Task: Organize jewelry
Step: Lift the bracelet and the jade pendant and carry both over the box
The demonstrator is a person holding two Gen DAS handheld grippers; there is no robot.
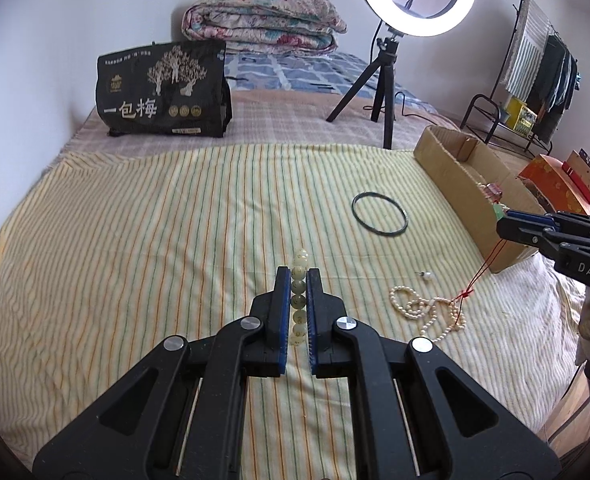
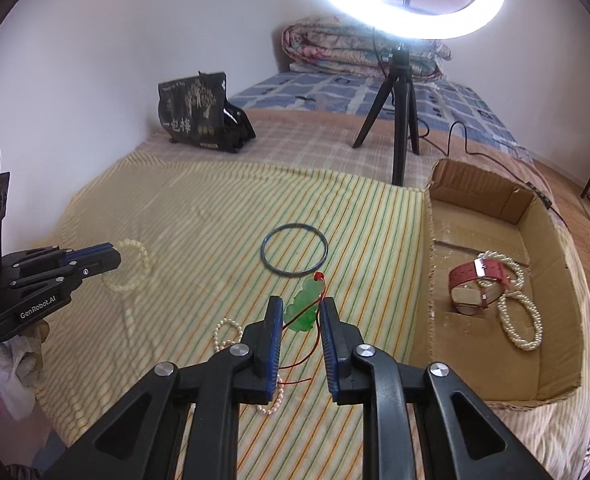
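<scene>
Striped bedspread (image 1: 135, 240) carries a dark bangle (image 1: 379, 213) beside a cardboard box (image 2: 555, 320). Left gripper (image 1: 298, 280) jaws clamp a pale bead bracelet (image 1: 298, 300); right gripper (image 2: 301, 312) jaws pinch a green pendant (image 2: 305, 306) by its red cord (image 2: 322, 292).

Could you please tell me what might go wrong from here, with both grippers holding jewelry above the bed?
1. The right gripper holds the green pendant while its red cord trails down to the pearl necklace; lifting might drag or tangle the pearls.
2. The left gripper pinches the bead bracelet by round beads, which could slip out.
3. The small earring lies loose near the cardboard box and could get knocked away.
</scene>
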